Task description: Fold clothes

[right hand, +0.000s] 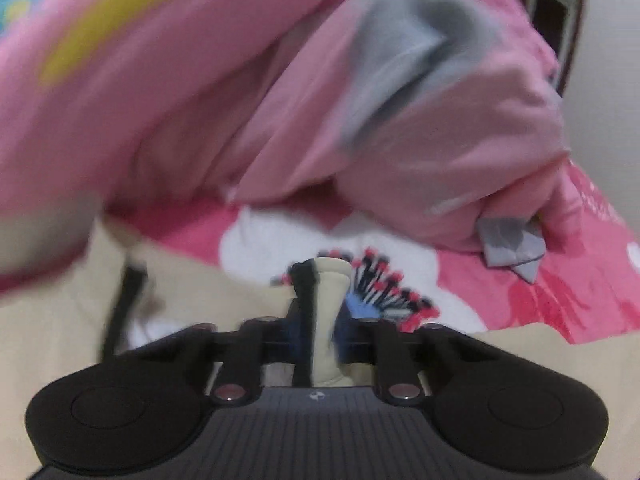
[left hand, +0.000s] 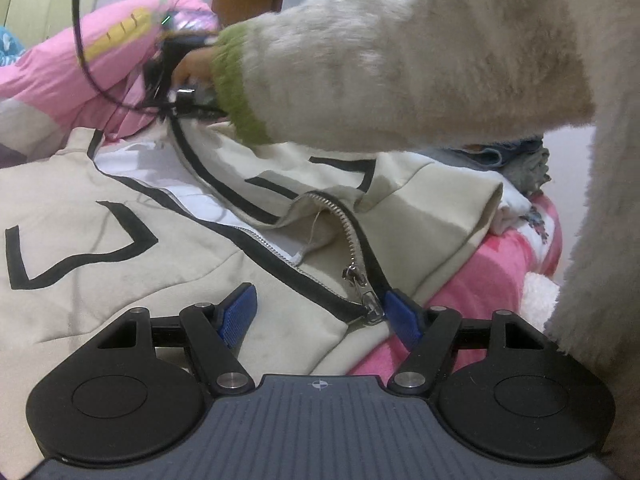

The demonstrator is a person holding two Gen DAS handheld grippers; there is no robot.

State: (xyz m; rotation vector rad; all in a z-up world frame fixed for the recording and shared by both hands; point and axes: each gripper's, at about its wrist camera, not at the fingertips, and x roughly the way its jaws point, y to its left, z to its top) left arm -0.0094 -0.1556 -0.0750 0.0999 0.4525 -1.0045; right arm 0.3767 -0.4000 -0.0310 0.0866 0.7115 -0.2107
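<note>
A cream zip-up jacket (left hand: 120,272) with black trim and black outlined shapes lies spread on a bed. Its zipper (left hand: 356,256) is partly open near the hem. My left gripper (left hand: 320,312) is open over the hem, its blue pads on either side of the zipper pull. In the left wrist view my right gripper (left hand: 180,92) is at the jacket's far edge, held by a hand in a fluffy cream sleeve. In the right wrist view my right gripper (right hand: 320,320) is shut on a pinched fold of cream fabric with black trim (right hand: 326,312). That view is blurred.
A pink quilt (right hand: 280,100) is heaped behind the jacket, also in the left wrist view (left hand: 60,76). The pink patterned bedsheet (right hand: 520,288) lies underneath. A pile of bluish clothes (left hand: 516,160) sits at the right. The bed's edge (left hand: 552,240) is at the right.
</note>
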